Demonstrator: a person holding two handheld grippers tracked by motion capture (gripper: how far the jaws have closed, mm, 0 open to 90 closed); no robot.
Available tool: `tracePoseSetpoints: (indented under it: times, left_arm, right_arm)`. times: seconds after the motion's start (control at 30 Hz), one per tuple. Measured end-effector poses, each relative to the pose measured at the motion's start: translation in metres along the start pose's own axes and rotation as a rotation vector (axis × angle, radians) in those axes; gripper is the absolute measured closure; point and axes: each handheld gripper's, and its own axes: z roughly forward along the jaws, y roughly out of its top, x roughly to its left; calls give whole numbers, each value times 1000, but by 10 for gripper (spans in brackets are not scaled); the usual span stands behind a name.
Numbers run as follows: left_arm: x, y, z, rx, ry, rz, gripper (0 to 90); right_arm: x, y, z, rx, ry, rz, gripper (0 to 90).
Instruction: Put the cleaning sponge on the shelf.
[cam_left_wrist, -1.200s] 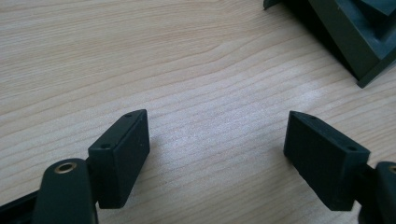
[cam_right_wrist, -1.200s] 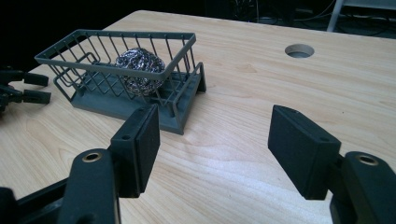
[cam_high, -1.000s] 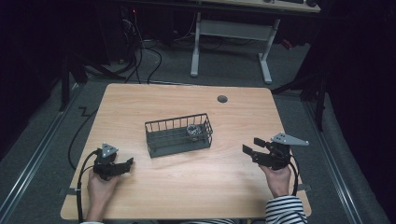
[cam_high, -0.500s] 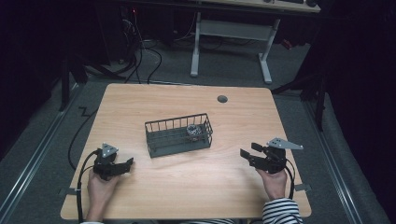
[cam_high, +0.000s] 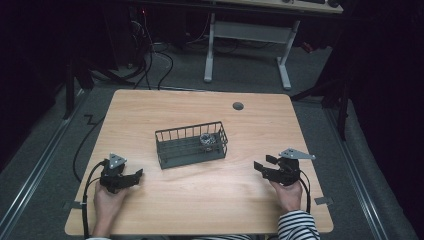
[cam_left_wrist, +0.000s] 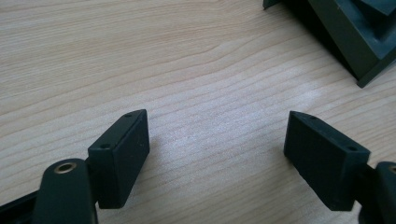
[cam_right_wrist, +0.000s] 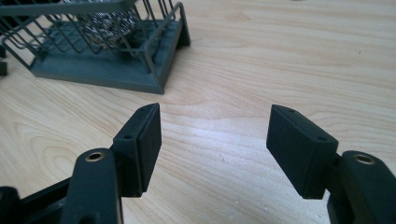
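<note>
A dark wire basket (cam_high: 190, 147) stands in the middle of the wooden table (cam_high: 200, 205), with a shiny metal scouring ball (cam_high: 206, 140) in its right end. My left gripper (cam_high: 134, 175) rests near the front left, open, its jaws wide apart over bare wood (cam_left_wrist: 217, 121); a corner of the basket (cam_left_wrist: 355, 42) shows at the upper right of the left gripper view. At the front right, my right gripper (cam_high: 262, 167) points toward the basket, open with nothing between its jaws (cam_right_wrist: 215, 112). Ahead of it are the basket (cam_right_wrist: 107, 74) and the scouring ball (cam_right_wrist: 105, 21).
A round grey cable hole (cam_high: 238, 106) sits near the table's far edge. Cables trail from both grippers over the front edge. A white desk frame (cam_high: 245, 45) and floor cables lie beyond the table.
My right hand has sunk a little toward the table and drawn slightly nearer the front edge. The left hand and the basket have stayed put.
</note>
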Motion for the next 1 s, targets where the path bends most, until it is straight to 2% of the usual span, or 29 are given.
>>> tracePoseSetpoints:
  times: [0.27,1.0]
  left_arm:
    - [0,0,0,0,0,0,226]
    - [0,0,0,0,0,0,227]
  right_arm:
    - [-3,-9,14,37,-15,10,357]
    - [-4,-20,36,100,-64,-25,345]
